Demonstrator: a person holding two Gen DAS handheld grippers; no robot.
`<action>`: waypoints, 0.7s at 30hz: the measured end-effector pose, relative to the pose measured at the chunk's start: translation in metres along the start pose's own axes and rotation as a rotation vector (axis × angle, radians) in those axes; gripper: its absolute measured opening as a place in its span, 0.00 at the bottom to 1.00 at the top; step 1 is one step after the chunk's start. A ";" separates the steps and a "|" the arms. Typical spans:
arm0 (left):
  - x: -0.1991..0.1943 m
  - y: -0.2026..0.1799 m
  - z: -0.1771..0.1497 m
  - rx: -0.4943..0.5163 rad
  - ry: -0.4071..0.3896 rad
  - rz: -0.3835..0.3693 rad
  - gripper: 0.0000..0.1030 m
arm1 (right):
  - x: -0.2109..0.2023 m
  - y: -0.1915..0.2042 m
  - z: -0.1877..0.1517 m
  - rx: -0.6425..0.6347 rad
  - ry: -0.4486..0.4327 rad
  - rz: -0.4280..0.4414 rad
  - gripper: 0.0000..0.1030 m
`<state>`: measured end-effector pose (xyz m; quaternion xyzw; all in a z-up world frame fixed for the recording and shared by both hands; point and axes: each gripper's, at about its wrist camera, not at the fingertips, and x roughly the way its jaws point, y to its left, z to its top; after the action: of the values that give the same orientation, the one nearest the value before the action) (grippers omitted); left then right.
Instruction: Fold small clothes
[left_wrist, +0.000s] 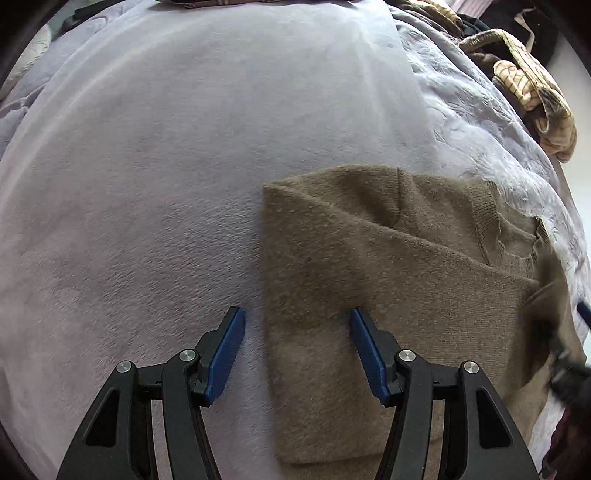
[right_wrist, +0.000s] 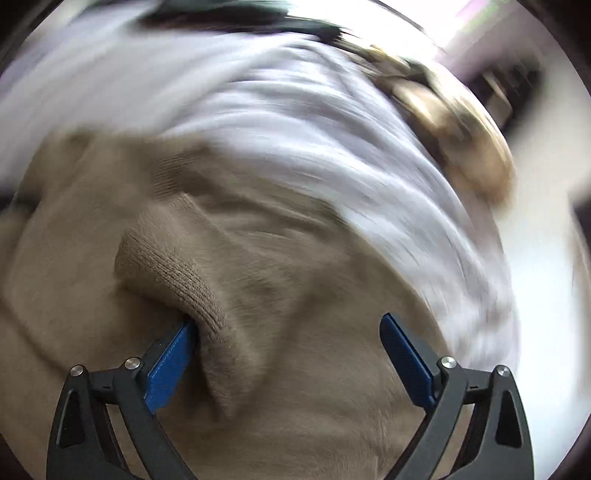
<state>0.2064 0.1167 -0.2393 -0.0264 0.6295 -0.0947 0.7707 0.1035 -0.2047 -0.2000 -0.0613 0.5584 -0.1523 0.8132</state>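
Left wrist view
Left gripper (left_wrist: 297, 326): nearest the lens, jaws standing apart and clamping nothing; blue pads (left_wrist: 225, 360) point down at the bedding.
Between the jaws: the left edge of the brown sweater (left_wrist: 388, 266) runs up through the gap; one pad is over the lavender blanket (left_wrist: 166, 166), the other over knit.
Brown sweater: lies folded and flat on the blanket, toward its right side, ribbed neckline at the far right.
Patterned brown garment (left_wrist: 532, 92): bunched at the blanket's far right edge, well apart from the sweater.
Right gripper: a dark blurred shape at the picture's right edge, over the sweater.

Right wrist view
Right gripper (right_wrist: 288, 332): jaws wide apart, not pressing on anything.
Ribbed cuff (right_wrist: 173, 273): its end touches the inner face of the left-hand pad.
Brown sweater (right_wrist: 295, 369): fills the lower half beneath the gripper.
Lavender blanket (right_wrist: 295, 129): beyond the sweater, heavily blurred.
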 end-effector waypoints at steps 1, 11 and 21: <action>0.002 0.000 0.001 -0.003 0.005 -0.004 0.59 | 0.006 -0.027 -0.005 0.135 0.039 0.046 0.95; 0.005 -0.010 0.008 -0.012 -0.016 -0.032 0.18 | 0.046 -0.103 -0.052 0.757 0.186 0.525 0.96; -0.006 0.008 0.003 -0.023 -0.063 -0.022 0.09 | 0.043 -0.117 -0.045 0.764 0.158 0.638 0.12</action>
<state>0.2095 0.1256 -0.2344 -0.0454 0.6055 -0.0950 0.7888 0.0551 -0.3262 -0.2229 0.4263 0.5135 -0.0938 0.7388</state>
